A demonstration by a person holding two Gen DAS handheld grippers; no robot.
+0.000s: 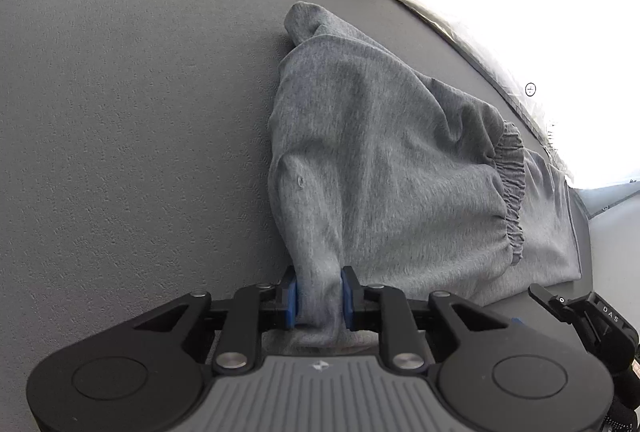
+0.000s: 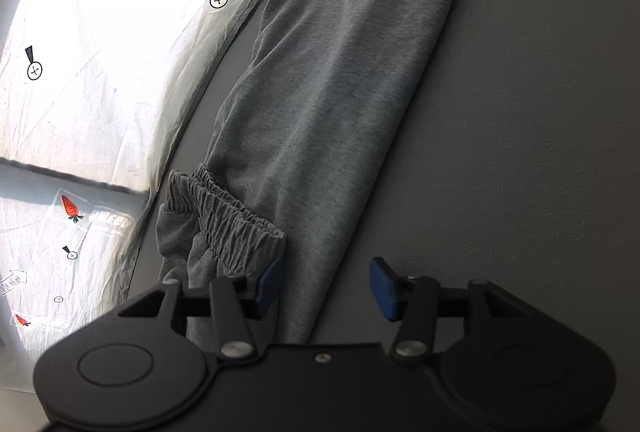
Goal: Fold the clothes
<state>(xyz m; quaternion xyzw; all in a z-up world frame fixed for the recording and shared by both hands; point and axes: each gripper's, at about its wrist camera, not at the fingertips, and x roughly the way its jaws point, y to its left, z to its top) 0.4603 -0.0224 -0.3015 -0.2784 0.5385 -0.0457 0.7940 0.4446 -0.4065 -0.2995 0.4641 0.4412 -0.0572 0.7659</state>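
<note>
On a grey worktop (image 1: 120, 112), grey sweatpants (image 1: 380, 160) lie along the edge near a sunlit printed sheet (image 2: 80, 52). Left gripper (image 1: 319, 298) has its jaws pinched on a bunched fold of them; right gripper (image 2: 324, 288) holds its jaws apart beside the elastic waistband (image 2: 224, 212), gripping nothing.
</note>
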